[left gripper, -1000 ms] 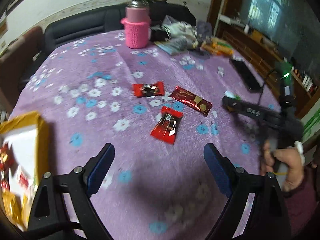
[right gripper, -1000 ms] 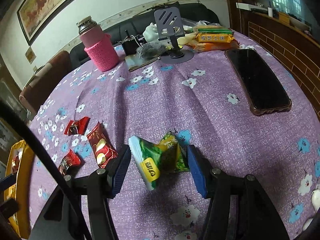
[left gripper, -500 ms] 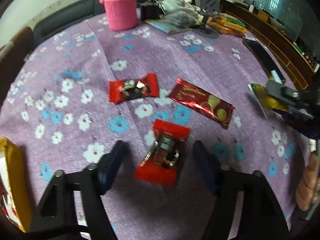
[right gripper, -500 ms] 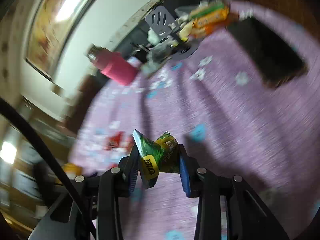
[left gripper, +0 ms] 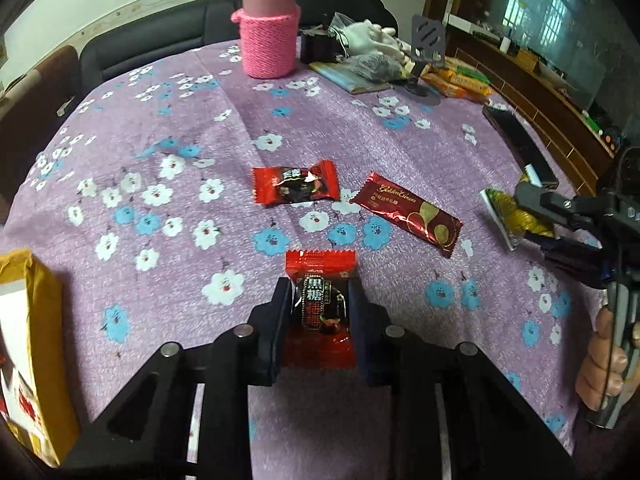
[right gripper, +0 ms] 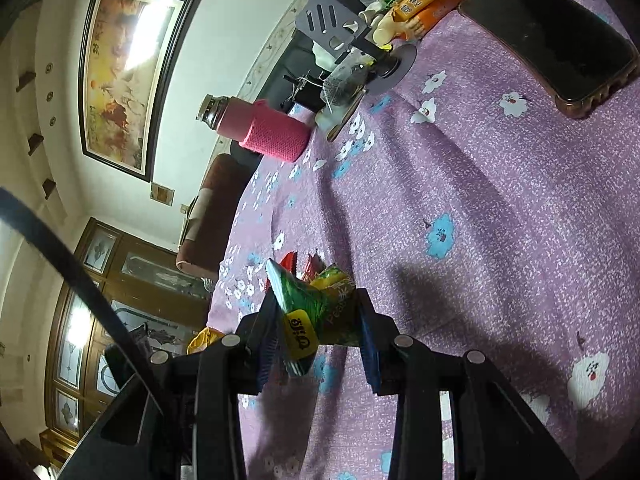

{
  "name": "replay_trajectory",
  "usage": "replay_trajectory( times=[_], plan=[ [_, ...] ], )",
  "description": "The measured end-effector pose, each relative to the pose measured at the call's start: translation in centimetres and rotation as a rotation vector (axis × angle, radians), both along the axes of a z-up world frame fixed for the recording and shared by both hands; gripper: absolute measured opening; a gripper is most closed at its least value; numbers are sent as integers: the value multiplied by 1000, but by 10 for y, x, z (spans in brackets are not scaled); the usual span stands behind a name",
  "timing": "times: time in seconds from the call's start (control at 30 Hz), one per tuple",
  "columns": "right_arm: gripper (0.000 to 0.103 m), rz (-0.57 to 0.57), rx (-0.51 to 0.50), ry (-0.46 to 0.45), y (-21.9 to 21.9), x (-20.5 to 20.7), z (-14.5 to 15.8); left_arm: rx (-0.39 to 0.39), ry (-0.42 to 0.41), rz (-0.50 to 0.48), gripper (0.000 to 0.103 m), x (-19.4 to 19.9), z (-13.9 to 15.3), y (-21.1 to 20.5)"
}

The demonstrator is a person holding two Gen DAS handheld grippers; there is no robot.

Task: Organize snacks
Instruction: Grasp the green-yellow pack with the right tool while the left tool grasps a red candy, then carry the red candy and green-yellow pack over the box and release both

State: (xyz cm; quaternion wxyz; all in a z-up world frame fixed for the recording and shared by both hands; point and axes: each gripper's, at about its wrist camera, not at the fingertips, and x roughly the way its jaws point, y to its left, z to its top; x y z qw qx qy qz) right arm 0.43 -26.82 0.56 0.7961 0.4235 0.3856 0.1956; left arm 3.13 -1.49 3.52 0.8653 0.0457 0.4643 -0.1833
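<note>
Right now your left hand-held gripper (left gripper: 320,308) has just been closing and its pads press both sides of a red candy (left gripper: 320,300) that lies on the purple flowered cloth of the table (left gripper: 200,120); the wrapper's top and bottom edges stick out past the fingers (left gripper: 280,312). Your right hand-held gripper (right gripper: 318,320) is clamped on a green and yellow snack packet (right gripper: 308,304), held clear above the cloth, with the view rolled hard to one side; its jaws closed further earlier in the last second and the packet sits between them. In the left view you can see that same gripper at the right edge with the packet (left gripper: 508,216) in its tips and your hand (left gripper: 608,364) on the grip. Two more snacks lie loose on the cloth beyond the held candy: a second red candy (left gripper: 296,186) and, just to its right, a dark red bar wrapper (left gripper: 408,212), apart from each other. A yellow box (left gripper: 28,340) sits at the left edge, near you. Farther back: a pink flask in a knitted sleeve (left gripper: 270,36), a phone stand (left gripper: 426,52), orange biscuit packs (left gripper: 460,80), and a dark phone (right gripper: 552,36) flat on the cloth at the right.
</note>
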Motion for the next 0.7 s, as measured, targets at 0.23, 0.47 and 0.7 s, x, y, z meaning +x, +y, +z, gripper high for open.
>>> replay_trajectory(
  times=[0.23, 0.47, 0.7],
  plan=[
    [35, 42, -21, -25, 13, -3, 4, -51, -35, 36, 29, -29, 22, 23],
    [35, 83, -110, -33, 45, -10, 16, -111, -88, 116, 29, -72, 49, 74],
    [35, 210, -230, -100, 126, -35, 48, -172, -149, 290, 29, -122, 69, 165]
  ],
)
